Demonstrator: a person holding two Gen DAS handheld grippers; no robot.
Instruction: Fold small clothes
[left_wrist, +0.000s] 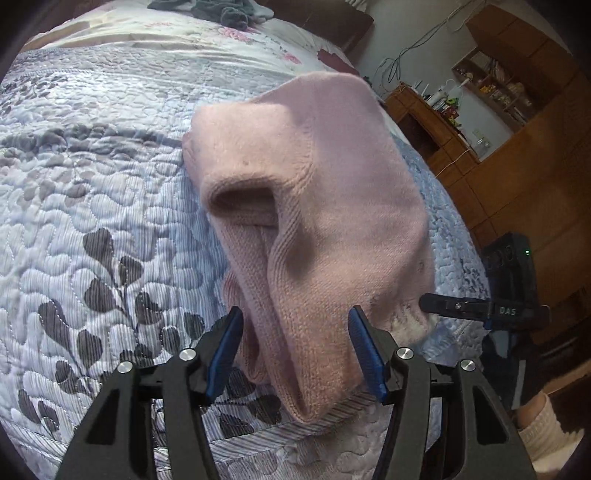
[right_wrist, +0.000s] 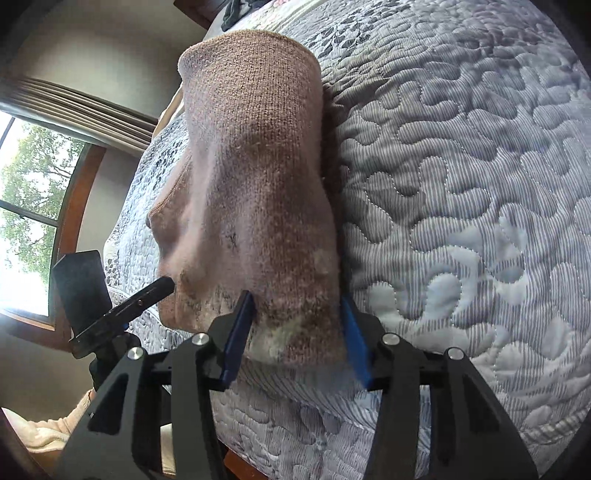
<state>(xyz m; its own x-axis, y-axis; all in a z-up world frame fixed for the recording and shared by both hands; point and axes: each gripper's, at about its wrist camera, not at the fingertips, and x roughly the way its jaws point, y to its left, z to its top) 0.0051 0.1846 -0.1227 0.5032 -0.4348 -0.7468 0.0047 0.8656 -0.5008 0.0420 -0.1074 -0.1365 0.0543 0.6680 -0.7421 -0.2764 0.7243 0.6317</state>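
The pink sock (left_wrist: 325, 206) hangs above the bed (left_wrist: 92, 184), mid-frame. The left gripper (left_wrist: 295, 350) and right gripper (right_wrist: 297, 332) stand wide around its near edge, so I cannot tell if the fingers really grip. It may slip and bunch up.

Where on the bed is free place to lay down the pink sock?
Free: the quilt left of the pink sock, up to the dark clothes pile at its far end. Crowded: the near edge, where the left gripper and right gripper meet.
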